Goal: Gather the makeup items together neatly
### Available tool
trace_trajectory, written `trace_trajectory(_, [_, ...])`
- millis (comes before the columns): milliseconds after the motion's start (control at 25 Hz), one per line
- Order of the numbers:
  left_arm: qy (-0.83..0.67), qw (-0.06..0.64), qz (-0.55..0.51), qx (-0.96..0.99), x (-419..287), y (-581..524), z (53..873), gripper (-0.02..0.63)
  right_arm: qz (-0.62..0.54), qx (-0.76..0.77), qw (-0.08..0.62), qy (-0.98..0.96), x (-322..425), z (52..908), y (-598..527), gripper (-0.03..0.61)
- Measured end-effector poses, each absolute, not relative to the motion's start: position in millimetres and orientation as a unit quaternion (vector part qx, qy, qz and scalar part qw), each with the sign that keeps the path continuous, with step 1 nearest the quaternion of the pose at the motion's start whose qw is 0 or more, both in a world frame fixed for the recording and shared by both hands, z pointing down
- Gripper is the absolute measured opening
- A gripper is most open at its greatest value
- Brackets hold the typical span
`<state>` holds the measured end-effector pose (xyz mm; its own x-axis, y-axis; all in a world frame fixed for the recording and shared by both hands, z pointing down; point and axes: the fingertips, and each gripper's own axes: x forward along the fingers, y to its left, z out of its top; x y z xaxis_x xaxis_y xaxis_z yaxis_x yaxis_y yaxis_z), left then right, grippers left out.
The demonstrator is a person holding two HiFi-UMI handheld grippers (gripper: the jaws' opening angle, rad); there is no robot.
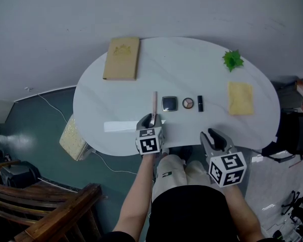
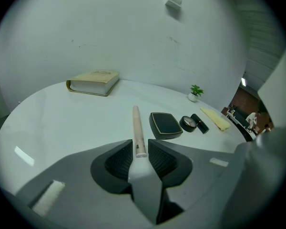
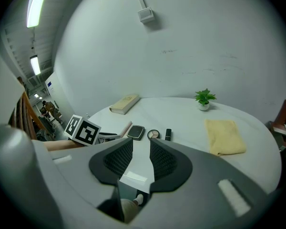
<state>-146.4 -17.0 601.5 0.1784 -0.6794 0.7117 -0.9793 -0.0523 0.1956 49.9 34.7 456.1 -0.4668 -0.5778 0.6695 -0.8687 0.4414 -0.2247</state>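
On the white oval table (image 1: 192,64) a pale pink tube (image 1: 154,101), a square black compact (image 1: 169,103), a round eyeshadow pot (image 1: 188,103) and a black lipstick (image 1: 200,103) lie in a row. My left gripper (image 1: 152,119) rests at the table's front edge. The tube's near end (image 2: 137,130) lies between its jaws (image 2: 140,151), which stand slightly apart from it, so the gripper is open. To the right, my right gripper (image 1: 215,137) hovers off the front edge over the person's lap. In its own view it (image 3: 138,157) is open and empty.
A tan book (image 1: 122,58) lies at the back left, a small green plant (image 1: 233,60) at the back right, and a folded yellow cloth (image 1: 240,98) right of the makeup row. A wooden chair (image 1: 50,210) stands on the floor at lower left.
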Motion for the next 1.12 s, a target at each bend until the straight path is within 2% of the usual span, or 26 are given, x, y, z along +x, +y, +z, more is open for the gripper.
trace_trajectory(1000, [-0.616, 0.269, 0.177, 0.719, -115.3, 32.5, 494.8, 0.1, 0.235, 0.413, 0.206, -0.856, 58.3, 422.4, 38.9, 0.12])
trace_trajectory(1120, [-0.614, 0.255, 0.169, 0.728, -108.1, 38.4, 478.7, 0.098, 0.226, 0.409, 0.199, -0.861, 60.4, 415.9, 39.7, 0.099])
